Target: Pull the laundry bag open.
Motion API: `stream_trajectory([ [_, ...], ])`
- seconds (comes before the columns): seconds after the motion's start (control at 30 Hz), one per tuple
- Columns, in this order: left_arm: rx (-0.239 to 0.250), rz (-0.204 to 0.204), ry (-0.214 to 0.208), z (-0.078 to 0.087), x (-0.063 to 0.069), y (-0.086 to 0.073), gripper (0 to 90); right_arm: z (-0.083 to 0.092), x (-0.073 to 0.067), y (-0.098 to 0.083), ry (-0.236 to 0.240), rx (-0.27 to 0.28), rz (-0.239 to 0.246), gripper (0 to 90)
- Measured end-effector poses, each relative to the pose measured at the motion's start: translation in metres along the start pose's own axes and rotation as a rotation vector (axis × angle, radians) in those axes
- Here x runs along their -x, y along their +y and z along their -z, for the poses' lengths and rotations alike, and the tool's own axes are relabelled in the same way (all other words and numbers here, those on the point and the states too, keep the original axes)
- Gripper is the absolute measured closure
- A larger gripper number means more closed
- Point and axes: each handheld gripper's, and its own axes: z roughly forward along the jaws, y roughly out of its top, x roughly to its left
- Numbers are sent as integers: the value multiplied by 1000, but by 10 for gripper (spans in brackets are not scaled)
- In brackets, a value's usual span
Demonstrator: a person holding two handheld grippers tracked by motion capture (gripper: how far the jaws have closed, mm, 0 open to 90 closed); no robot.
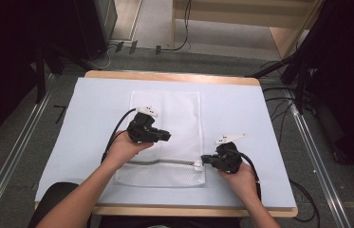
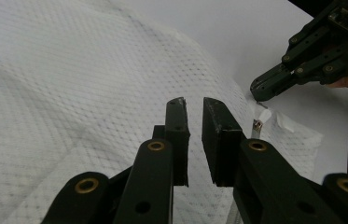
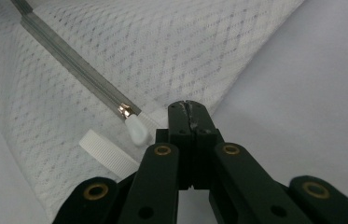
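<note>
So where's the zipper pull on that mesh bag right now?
The white zipper pull sits at the zipper's right end near the mesh bag's right edge, just left of the right gripper tips in the right gripper view.

left gripper [image 1: 164, 136]: fingers slightly parted | right gripper [image 1: 205, 159]: fingers pressed together

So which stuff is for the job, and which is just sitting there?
For the job:
mesh bag
zipper and its white pull
left gripper
right gripper

Just there:
white table cover
floor cables
wooden furniture
</note>
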Motion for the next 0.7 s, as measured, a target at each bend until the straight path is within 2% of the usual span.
stream_trajectory([
  [0.23,-21,-35,1,-6,3,0,792,-1,-8,0,13,-21,18,900],
  [0.37,-35,-28,3,-9,3,0,750,-3,-13,1,13,-27,41,900],
  [0.7,-22,-18,6,-8,1,-1,713,-10,-27,4,47,-42,63,900],
])
